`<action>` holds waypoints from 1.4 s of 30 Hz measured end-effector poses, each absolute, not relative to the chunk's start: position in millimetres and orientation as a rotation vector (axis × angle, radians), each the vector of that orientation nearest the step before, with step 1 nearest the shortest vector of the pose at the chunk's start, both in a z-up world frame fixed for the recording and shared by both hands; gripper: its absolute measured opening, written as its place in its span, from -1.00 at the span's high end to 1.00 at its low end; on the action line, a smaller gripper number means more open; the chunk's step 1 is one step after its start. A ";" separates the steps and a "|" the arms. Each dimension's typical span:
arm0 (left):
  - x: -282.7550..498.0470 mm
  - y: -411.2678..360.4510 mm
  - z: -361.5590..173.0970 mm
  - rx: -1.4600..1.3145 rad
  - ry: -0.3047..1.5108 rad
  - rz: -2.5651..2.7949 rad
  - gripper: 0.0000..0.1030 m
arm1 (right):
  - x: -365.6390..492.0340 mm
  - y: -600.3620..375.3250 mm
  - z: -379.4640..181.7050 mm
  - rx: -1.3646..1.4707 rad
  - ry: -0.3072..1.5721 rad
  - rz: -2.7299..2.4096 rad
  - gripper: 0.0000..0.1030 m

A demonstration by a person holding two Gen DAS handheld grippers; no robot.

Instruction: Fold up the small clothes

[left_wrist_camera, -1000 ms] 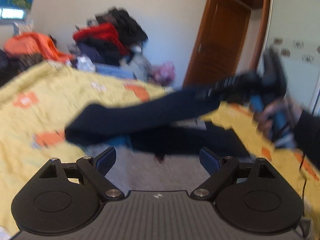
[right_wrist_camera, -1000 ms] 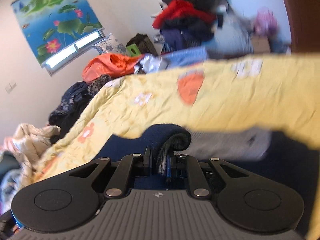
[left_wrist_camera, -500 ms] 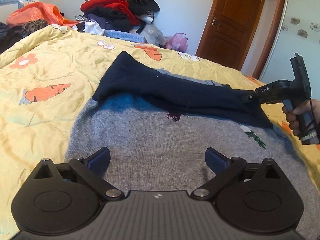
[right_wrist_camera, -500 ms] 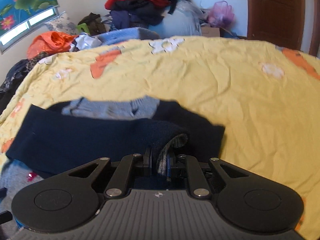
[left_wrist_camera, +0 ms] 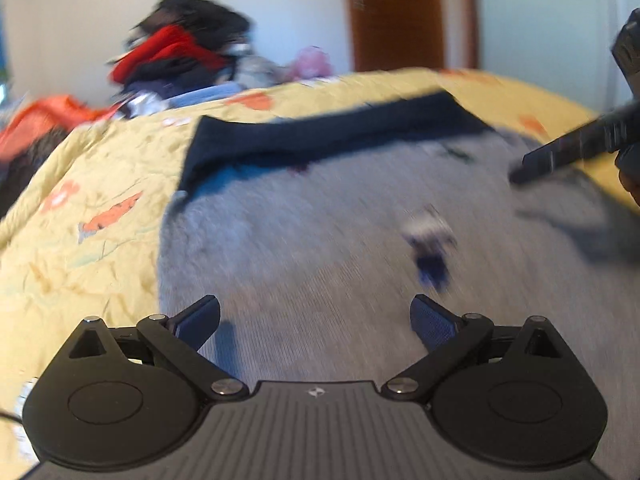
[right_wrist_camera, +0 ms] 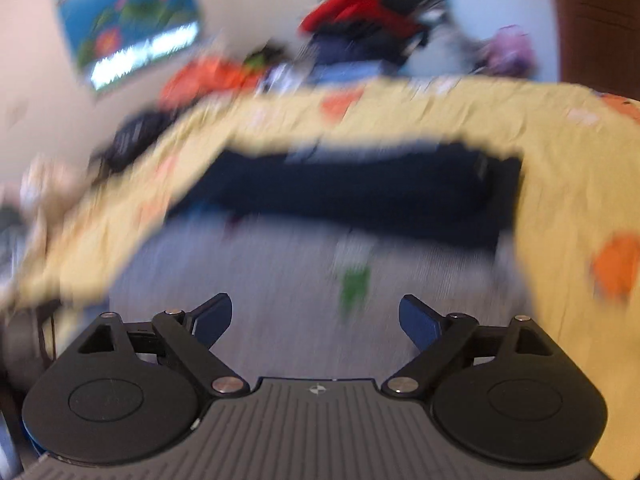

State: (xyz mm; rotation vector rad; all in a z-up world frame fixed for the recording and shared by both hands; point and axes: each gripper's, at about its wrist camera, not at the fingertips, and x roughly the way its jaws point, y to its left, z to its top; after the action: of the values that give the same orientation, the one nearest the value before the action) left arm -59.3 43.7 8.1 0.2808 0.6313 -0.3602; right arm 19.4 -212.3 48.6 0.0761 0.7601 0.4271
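Note:
A small grey knit sweater (left_wrist_camera: 320, 240) lies flat on the yellow quilt (left_wrist_camera: 88, 208), and its navy sleeve (left_wrist_camera: 328, 132) is folded across its far end. The right wrist view shows the same grey body (right_wrist_camera: 280, 280) and navy sleeve (right_wrist_camera: 360, 196). My left gripper (left_wrist_camera: 315, 319) stands open over the sweater's near part, nothing between its fingers. My right gripper (right_wrist_camera: 316, 318) has its jaws opening, with nothing between them; the sleeve lies free ahead of it. From the left wrist view the right gripper (left_wrist_camera: 520, 168) reaches in from the right edge. Both views are blurred.
A heap of red, black and blue clothes (left_wrist_camera: 180, 56) is piled behind the bed. Orange cloth (left_wrist_camera: 48, 116) lies at the back left. A brown wooden door (left_wrist_camera: 396, 12) stands behind, and a blue flower picture (right_wrist_camera: 124, 24) hangs on the wall.
My right gripper let go of the navy sleeve, which now lies across the sweater, and drew back toward the near side. My left gripper shifted and sank lower over the grey body.

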 end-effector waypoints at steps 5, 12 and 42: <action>-91.3 58.8 10.8 0.367 0.657 -0.438 -0.99 | -56.9 -199.8 23.2 -0.233 0.712 0.406 -0.93; -131.1 100.4 11.7 0.310 0.730 -0.455 -0.99 | -107.8 -241.2 38.5 -0.239 0.858 0.427 -0.99; -134.6 189.0 16.1 -0.434 1.164 -0.424 0.91 | -151.4 -335.3 33.1 0.802 1.187 0.496 0.12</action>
State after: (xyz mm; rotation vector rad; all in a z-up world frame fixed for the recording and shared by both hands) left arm -134.6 189.0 16.1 -0.4338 1.1637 -0.4241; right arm -151.4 -335.3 33.1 0.8024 1.1867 0.4957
